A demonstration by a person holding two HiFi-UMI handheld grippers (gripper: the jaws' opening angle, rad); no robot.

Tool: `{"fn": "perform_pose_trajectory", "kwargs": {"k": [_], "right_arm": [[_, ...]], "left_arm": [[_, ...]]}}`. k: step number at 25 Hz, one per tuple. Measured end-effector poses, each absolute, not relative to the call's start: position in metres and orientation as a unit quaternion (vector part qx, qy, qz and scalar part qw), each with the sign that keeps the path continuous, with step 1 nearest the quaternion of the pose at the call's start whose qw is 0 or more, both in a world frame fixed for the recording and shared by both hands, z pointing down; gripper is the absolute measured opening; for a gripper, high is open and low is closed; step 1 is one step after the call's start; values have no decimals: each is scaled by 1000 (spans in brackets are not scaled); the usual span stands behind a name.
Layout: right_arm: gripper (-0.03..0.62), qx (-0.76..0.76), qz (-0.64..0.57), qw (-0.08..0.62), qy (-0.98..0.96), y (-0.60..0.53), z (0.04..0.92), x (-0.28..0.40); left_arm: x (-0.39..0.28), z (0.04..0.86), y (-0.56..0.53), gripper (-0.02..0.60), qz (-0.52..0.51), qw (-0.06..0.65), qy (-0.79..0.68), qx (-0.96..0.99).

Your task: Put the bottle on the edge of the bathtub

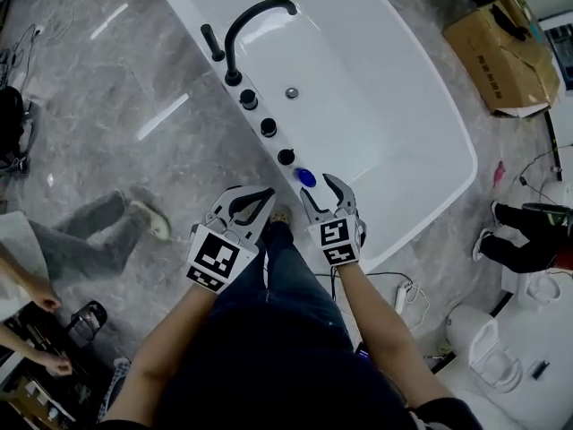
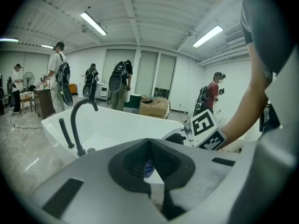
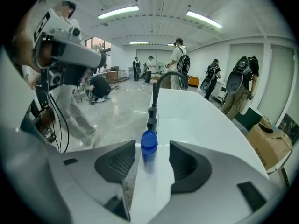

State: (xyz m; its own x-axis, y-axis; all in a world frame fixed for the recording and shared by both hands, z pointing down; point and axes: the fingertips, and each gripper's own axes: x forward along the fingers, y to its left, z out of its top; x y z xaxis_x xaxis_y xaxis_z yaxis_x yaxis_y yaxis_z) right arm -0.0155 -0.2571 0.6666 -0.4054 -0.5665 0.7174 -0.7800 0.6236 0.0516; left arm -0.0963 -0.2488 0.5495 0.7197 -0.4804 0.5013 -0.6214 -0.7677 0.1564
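Grey marble floor (image 1: 134, 79) surrounds white bathtub (image 1: 367, 88), bottle (image 1: 306, 176) on rim

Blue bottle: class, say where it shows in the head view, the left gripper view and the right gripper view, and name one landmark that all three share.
Head view: blue bottle just below centre, cap seen from above.
Left gripper view: a blue sliver low at centre, behind the jaws.
Right gripper view: centre, upright between parted jaws.
Shared landmark: black faucet.

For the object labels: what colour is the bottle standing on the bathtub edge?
Blue. The bottle shows best in the right gripper view.
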Motion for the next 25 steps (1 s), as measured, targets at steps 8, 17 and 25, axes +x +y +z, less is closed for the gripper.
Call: {"fn": "perform_pose_trajectory", "kwargs": {"k": [8,17,25], "right_arm": [[72,522,143,234,-807,-259,560,15],[28,596,76,141,-787,-265,428,52],[28,636,-29,64,-769,-279,304,74]], "left_arm": [[-88,512,-261,24,188,126,-312,923],[-59,414,-282,23,96,54,-342,933],[-67,287,-301,23,3,-47,-395,917]]}}
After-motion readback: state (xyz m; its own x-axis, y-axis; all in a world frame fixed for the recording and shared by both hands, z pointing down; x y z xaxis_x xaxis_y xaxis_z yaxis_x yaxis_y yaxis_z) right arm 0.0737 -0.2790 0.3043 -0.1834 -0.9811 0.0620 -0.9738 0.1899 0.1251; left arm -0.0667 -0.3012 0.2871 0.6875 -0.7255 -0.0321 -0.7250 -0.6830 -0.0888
